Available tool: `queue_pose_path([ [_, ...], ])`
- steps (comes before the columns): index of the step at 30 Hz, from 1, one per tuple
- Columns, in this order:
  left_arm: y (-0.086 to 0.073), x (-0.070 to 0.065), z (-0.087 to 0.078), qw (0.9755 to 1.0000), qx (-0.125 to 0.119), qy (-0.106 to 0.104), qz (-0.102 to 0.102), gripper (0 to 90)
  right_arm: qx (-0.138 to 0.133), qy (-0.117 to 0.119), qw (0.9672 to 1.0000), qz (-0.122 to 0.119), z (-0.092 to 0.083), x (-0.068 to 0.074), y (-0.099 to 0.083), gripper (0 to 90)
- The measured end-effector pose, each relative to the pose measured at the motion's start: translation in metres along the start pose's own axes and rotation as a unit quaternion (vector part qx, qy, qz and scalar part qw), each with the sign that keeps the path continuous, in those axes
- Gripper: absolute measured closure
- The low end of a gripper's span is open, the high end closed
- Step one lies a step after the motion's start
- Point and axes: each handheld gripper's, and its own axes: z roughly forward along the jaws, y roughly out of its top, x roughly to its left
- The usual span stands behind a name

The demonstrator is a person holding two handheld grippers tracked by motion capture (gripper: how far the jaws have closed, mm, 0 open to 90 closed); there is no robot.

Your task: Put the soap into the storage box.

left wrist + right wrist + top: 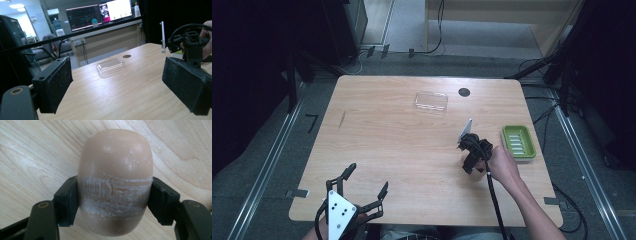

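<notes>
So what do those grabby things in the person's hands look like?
Both are black. The left gripper has a grey three-cornered plate with small dark dots on top, and flat black pads. The right gripper trails a black cable and carries a pale plate. The right forearm looks bare.

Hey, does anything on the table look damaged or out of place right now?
The soap bar clamped in the right gripper looks worn: a scuffed, whitish, cracked band crosses its middle between the jaws. The clear lid lies apart from the green soap dish.

Black two-jaw left gripper, grey three-cornered plate with screws, right gripper, black trailing cable
</notes>
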Motion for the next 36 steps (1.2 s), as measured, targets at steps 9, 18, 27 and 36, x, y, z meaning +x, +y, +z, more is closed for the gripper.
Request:
queue_pose_path([
  [9,0.000,-0.001,0.000,1.0000,0.001,0.000,0.000,9.9,-0.001,-0.002,1.0000,0.004,-0.005,-0.008,-0.007,33.4],
  [18,0.000,-0.001,0.001,1.0000,0.001,0.000,0.000,9.9,-0.001,0.000,0.9999,0.015,-0.009,-0.017,-0.016,33.4],
  [27,0.000,-0.001,0.001,1.0000,0.001,0.000,0.000,9.9,0.002,0.003,0.9998,0.021,-0.012,-0.023,-0.022,33.4],
  [36,0.000,-0.001,0.001,1.0000,0.001,0.000,-0.001,9.9,0.004,0.001,0.9995,0.030,-0.013,-0.030,-0.028,33.5],
])
